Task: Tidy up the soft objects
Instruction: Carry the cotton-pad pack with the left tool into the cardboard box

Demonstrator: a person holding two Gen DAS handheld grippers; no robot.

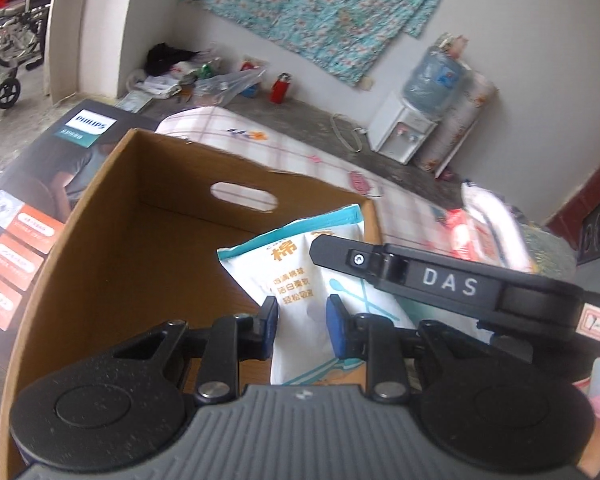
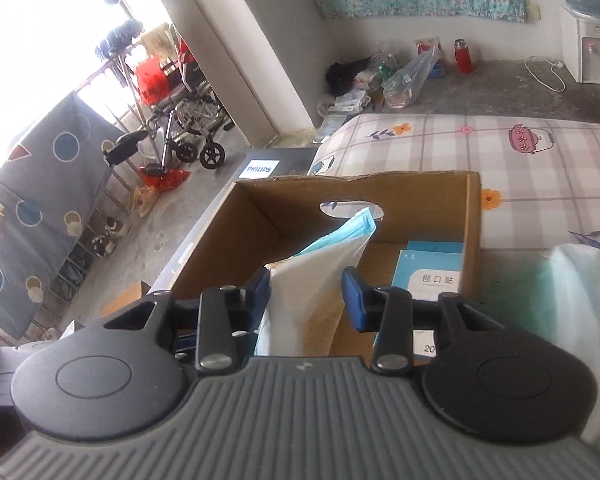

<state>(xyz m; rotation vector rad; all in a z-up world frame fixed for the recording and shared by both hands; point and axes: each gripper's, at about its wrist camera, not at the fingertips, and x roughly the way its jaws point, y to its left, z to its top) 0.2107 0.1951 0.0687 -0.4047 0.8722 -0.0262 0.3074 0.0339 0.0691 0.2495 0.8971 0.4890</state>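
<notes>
Two blue packets (image 2: 430, 276) lie inside the cardboard box (image 2: 420, 192).

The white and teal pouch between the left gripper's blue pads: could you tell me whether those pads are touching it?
Touching. In the left wrist view, the left gripper has both blue pads pressed against the pouch, held above the cardboard box.

Your left claw (image 1: 302, 322) is angled down, blue pads (image 1: 337, 328) pinched in narrow on the white pouch (image 1: 296, 280). Your right claw (image 2: 306, 300) tilts down too, set a bit wider, gripping the same pouch. Right one crosses the left's view.
</notes>
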